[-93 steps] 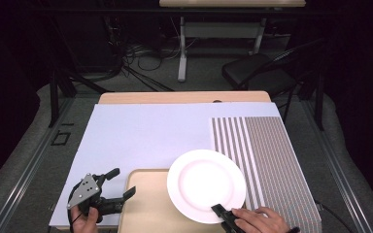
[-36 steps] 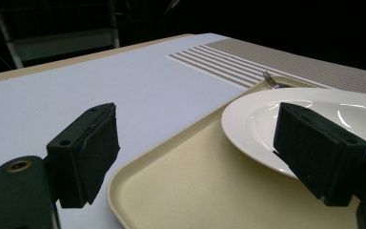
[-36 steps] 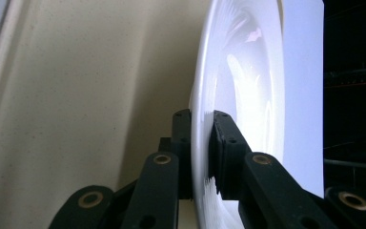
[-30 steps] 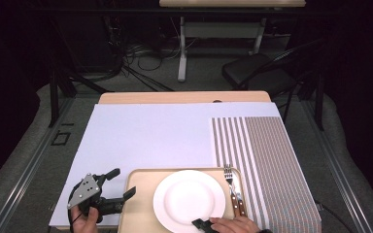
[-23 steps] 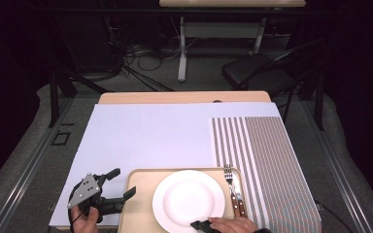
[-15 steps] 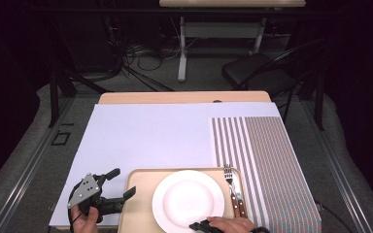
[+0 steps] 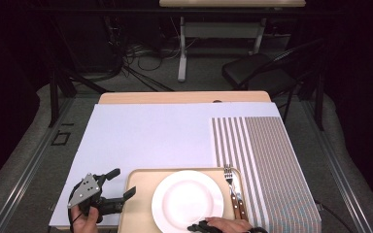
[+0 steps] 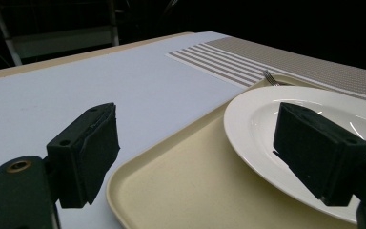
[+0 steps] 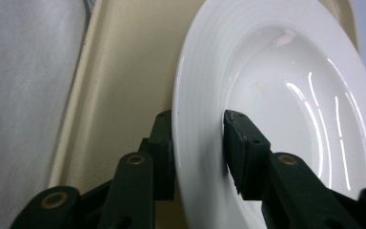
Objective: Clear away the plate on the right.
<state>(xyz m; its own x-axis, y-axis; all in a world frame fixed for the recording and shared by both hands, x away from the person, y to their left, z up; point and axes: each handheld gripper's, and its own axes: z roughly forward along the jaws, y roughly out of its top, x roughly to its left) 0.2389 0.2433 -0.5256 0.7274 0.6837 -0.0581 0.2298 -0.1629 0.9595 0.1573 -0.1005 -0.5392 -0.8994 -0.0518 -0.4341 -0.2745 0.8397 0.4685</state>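
A white plate (image 7: 187, 201) lies on a beige tray (image 7: 138, 213) at the table's near edge. My right gripper (image 7: 196, 226) is at the plate's near rim. In the right gripper view the rim (image 9: 190, 95) runs between the two jaws of the right gripper (image 9: 198, 143), one below it and one above. A gap shows at the upper pad (image 9: 240, 152). Those jaws have just been opening, so the gripper is open around the rim. My left gripper (image 7: 122, 183) hovers open at the tray's left edge, with nothing between the jaws of the left gripper (image 8: 195, 152).
A fork (image 7: 229, 175) and a wooden-handled knife (image 7: 239, 208) lie along the tray's right side. A striped placemat (image 7: 262, 160) covers the table's right part, and a white mat (image 7: 150, 136) covers the rest. A chair (image 7: 257, 73) and table legs stand beyond the far edge.
The plate has gone from the placemat's edge leftward onto the tray, which uncovers the fork and knife. In the last second the plate and both hands stay put.
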